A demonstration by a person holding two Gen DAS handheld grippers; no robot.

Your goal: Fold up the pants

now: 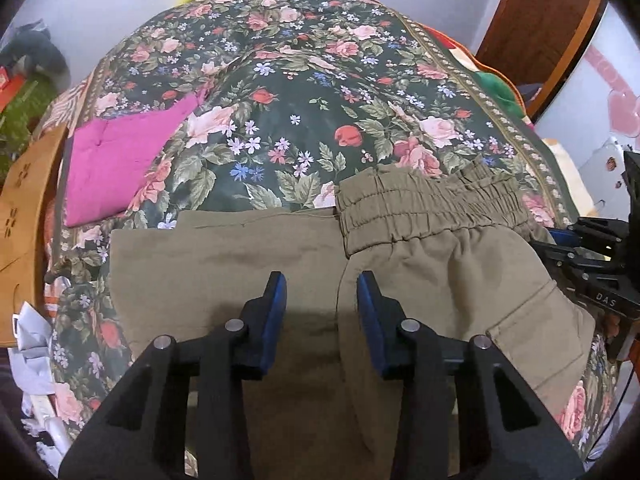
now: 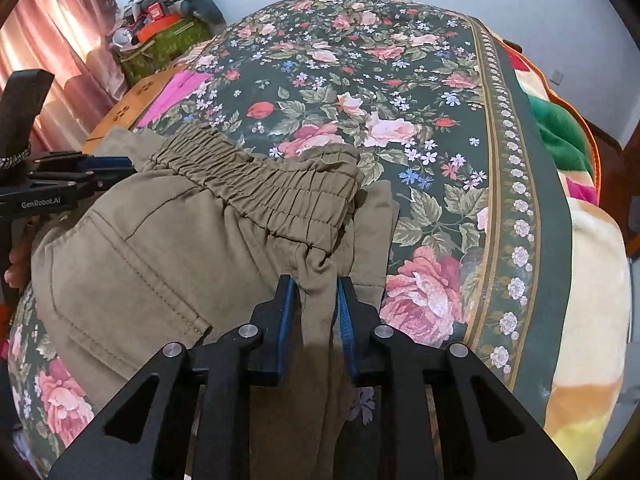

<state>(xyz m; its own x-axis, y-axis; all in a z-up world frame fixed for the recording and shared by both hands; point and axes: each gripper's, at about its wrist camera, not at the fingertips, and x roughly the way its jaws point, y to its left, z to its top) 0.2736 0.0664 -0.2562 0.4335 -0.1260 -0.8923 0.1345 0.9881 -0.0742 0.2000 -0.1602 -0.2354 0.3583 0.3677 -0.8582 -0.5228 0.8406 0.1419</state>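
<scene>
The bed (image 1: 304, 120), under a dark floral cover, fills both views, but its far end bends away into the fisheye rim and its sides are cut off at 3 and 9 o'clock. The pants (image 1: 240, 264), olive, lie folded on the near part of the cover: in the left wrist view they run from centre down to 6 o'clock, where the gripper body hides their lower edge. Their waistband (image 1: 432, 204) sits at 2 o'clock of that view, rumpled and lying over the flat leg layer. In the right wrist view the pants (image 2: 132, 264) spread from 9 o'clock to centre, with a pocket seam showing; the cloth below the fingers is lost behind the black frame. A pink cloth (image 1: 120, 164) lies flat on the cover at 9 o'clock of the left view, well apart from the pants. The left gripper (image 1: 322, 292) hangs over the pants with its jaws clearly apart and nothing between them; whether the tips touch the cloth cannot be told. The right gripper (image 2: 316, 292) has its jaws narrowed onto a bunched fold of the pants just below the waistband, the cloth pinched between the blue pads (image 2: 286, 320). Clutter at the edges is too blurred to name.
</scene>
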